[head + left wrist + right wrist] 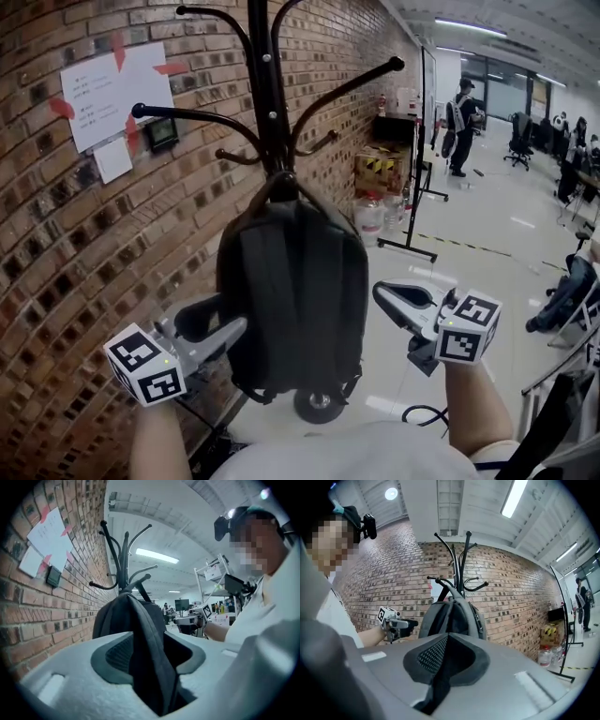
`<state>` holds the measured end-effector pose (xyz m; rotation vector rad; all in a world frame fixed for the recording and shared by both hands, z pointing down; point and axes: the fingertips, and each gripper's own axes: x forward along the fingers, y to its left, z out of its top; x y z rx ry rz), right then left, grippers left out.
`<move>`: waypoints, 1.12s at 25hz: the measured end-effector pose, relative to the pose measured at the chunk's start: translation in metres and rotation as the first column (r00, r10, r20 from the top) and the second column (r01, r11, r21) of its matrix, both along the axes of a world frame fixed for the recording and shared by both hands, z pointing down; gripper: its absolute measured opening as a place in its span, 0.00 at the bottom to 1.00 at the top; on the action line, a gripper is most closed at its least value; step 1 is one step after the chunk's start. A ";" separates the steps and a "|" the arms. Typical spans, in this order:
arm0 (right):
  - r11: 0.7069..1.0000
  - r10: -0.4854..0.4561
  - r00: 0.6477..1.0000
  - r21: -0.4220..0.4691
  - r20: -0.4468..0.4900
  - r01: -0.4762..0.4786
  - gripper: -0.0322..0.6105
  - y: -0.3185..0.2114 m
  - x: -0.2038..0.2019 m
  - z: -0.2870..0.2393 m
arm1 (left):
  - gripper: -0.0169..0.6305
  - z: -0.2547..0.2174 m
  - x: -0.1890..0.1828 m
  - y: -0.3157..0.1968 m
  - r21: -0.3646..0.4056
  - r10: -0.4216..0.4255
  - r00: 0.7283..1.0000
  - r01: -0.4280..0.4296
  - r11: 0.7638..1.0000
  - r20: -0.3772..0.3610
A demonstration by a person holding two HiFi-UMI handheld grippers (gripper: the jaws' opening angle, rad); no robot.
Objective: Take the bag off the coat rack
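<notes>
Brick wall (56,234) behind; bag (292,300) hung centre frame on coat rack (267,84). Left gripper (220,330) jaws apart round strap (147,658) (seemingly unpinched), right gripper (386,298) jaws together, empty. Risk: tipping coat rack with a sideways tug.

Close left of bag (291,281): brick wall (75,262); right: open floor (497,234); overhead: rack hooks (397,65).
</notes>
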<state>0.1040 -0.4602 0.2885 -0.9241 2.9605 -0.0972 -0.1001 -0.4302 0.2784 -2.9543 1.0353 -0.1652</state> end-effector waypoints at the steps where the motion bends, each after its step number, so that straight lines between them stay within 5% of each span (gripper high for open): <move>1: 1.000 -0.006 1.000 0.015 -0.003 0.006 0.06 -0.007 0.000 -0.008 | 0.36 -0.008 -0.004 -0.009 0.018 -0.008 1.000 0.008 1.000 0.016; 5: 0.995 -0.079 0.997 0.057 0.025 0.077 0.34 -0.025 -0.006 -0.036 | 0.47 -0.033 -0.020 -0.040 0.054 -0.008 0.999 0.005 0.999 0.053; 10: 0.991 -0.126 0.992 0.049 0.007 0.126 0.59 -0.050 -0.017 -0.041 | 0.71 -0.024 -0.025 -0.072 -0.042 0.088 0.995 -0.086 0.995 0.056; 16: 0.980 -0.192 0.979 0.030 -0.068 0.194 0.74 -0.067 -0.035 -0.024 | 0.80 -0.001 -0.019 -0.100 -0.111 0.183 0.982 -0.177 0.978 0.039; 28: 0.966 -0.251 0.966 -0.077 -0.057 0.246 0.81 -0.087 -0.053 0.006 | 0.80 0.023 0.002 -0.113 -0.210 0.299 0.953 -0.301 0.930 -0.045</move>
